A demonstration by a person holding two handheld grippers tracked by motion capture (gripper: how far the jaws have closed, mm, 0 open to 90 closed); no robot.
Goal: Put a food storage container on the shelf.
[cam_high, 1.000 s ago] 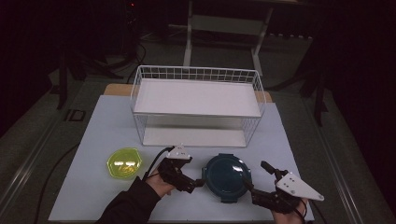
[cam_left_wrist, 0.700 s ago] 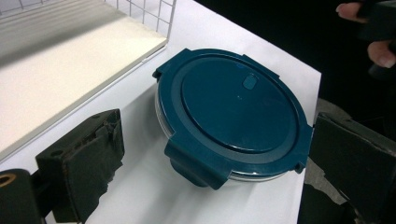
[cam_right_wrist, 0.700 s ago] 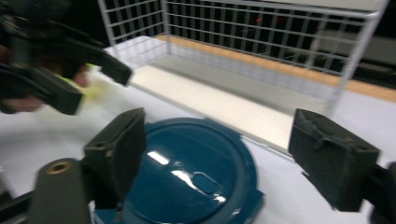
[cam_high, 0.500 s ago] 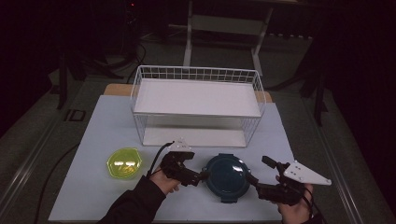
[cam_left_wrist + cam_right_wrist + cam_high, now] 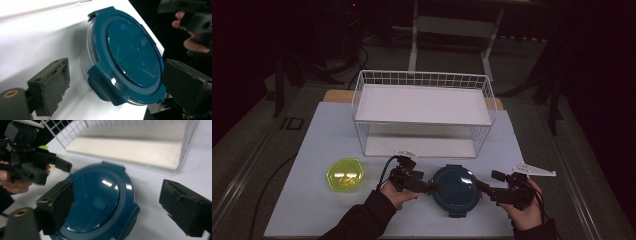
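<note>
Both grippers have closed in on the blue lidded container [image 5: 456, 190] at the table's near edge: left gripper [image 5: 428, 187] at its left rim, right gripper [image 5: 484, 188] at its right, jaws wide, gripping nothing. A two-sided grasp appears imminent.

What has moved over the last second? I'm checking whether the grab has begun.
Both grippers closed in on the blue container: the left gripper slid right to its rim, the right gripper swung left toward its other side. Both are open, nothing gripped yet. Container, yellow lid and wire rack stayed put.
</note>
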